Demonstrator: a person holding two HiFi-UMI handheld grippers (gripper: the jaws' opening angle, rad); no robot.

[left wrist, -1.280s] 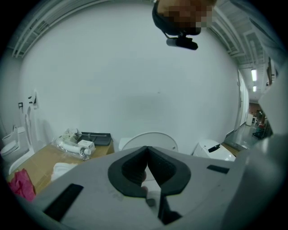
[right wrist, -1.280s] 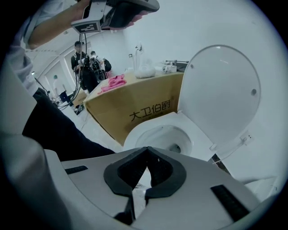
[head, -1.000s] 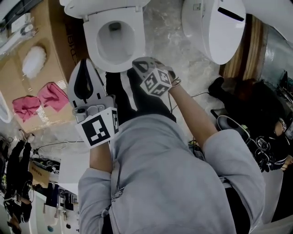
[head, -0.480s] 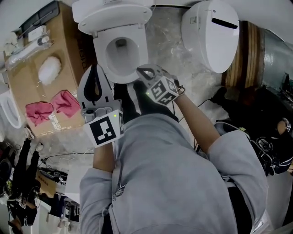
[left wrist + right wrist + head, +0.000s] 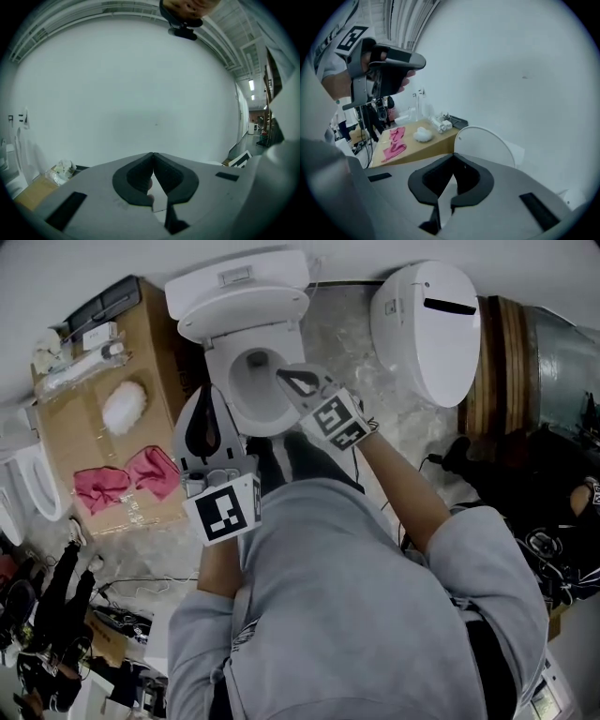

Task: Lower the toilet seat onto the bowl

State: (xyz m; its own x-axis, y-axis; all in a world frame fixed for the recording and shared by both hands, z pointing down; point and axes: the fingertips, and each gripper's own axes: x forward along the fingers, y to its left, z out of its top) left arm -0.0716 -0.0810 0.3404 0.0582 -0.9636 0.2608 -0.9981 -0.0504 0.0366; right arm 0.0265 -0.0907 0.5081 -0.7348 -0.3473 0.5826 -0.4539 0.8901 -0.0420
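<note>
The left forearm reaches ahead, its left gripper just to the left of the white ceramic toilet bowl. In the left gripper view the jaws are pressed together with nothing between them, aimed at a plain white wall. The right forearm stretches further, and the right gripper hangs over the open bowl, tilted downward. Its jaws are likewise closed tip to tip and empty. The white oval toilet seat stands upright at the far end of the bowl against the tank, just beyond the right gripper's tips and untouched by either gripper.
</note>
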